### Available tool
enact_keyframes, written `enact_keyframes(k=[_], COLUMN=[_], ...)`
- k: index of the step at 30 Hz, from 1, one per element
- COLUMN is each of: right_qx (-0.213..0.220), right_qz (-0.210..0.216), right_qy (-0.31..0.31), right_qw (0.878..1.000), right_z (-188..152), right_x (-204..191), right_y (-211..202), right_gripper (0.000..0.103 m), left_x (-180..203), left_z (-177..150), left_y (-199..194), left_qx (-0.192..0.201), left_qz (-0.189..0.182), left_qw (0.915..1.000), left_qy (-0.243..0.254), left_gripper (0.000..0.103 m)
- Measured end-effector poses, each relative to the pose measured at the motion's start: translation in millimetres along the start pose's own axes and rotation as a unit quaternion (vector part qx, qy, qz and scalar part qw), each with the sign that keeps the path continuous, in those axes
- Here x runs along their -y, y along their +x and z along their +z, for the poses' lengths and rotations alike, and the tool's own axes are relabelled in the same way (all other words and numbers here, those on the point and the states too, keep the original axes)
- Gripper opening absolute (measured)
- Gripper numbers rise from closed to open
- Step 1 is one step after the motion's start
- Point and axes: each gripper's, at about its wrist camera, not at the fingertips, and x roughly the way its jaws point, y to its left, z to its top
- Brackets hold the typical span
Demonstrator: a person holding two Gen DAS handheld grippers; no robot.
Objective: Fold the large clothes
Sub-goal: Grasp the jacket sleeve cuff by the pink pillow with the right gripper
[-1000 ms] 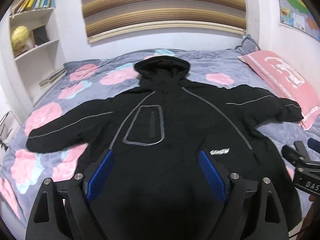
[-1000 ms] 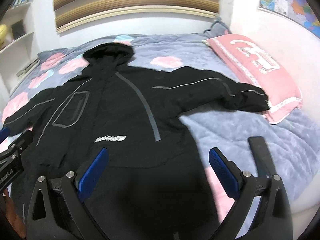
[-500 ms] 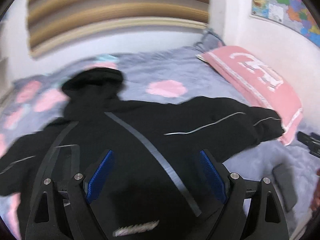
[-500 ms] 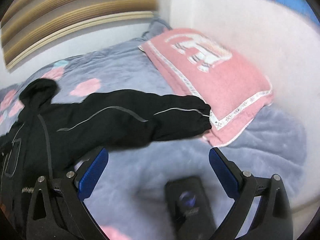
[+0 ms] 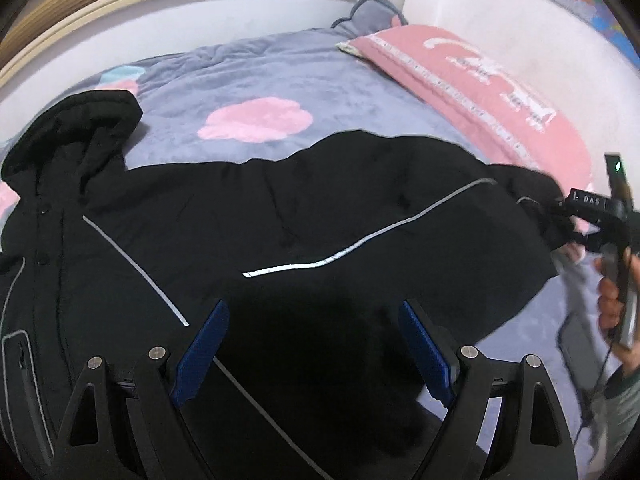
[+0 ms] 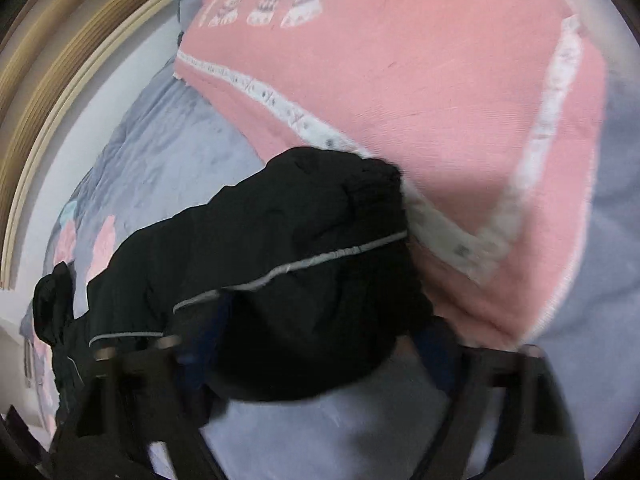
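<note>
A black hooded jacket (image 5: 304,232) is seen spread front-up on a bed (image 5: 288,72) covered by a grey-blue quilt with pink blotches. Its hood (image 5: 76,128) lies toward the headboard wall, and one sleeve (image 5: 420,208) is stretched out toward a pink pillow (image 5: 480,92) at the bed's far side.

The step in hand is judged to be the first fold: the outstretched sleeve is being taken up at its cuff. In the right wrist view the cuff (image 6: 352,208) is seen lying against the pillow's white-trimmed edge, and the right gripper (image 6: 316,356) is placed at the sleeve end, the dark fabric bulging between its blurred blue pads. Whether the pads have already been clenched on the cloth cannot be told, because the view is smeared by motion. In the left wrist view the right gripper is glimpsed at the cuff, held in the person's hand (image 5: 612,304).

The left gripper (image 5: 316,356) is held released above the jacket's body near the shoulder, its blue pads (image 5: 200,352) wide apart with nothing between them.

For the next move, a firm pinch on the cuff would be called for, then the sleeve would be carried across the chest. The shoulder could be pinned by the left gripper so that the padded body is not dragged along.
</note>
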Motion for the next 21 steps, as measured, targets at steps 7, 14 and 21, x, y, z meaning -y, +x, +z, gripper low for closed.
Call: enact_keyframes(k=[7, 14, 21], right_qx=[0.156, 0.072, 0.092], right_qz=[-0.089, -0.137, -0.087], right_qy=[-0.106, -0.098, -0.14], right_qw=[0.978, 0.983, 0.982], right_z=[-3, 10, -14], right_x=[-24, -10, -56], right_y=[-71, -13, -45], right_gripper=[0.025, 0.021, 0.02], left_x=[-19, -22, -49], left_z=[4, -1, -2], left_y=[25, 56, -19], left_qx=[-0.003, -0.06, 0.015], left_qz=[0.039, 0.049, 0.031], left_qw=[0.9985, 0.9966, 0.9992], left_qy=[-0.039, -0.027, -0.021], left_gripper=[0.086, 0.085, 0.085])
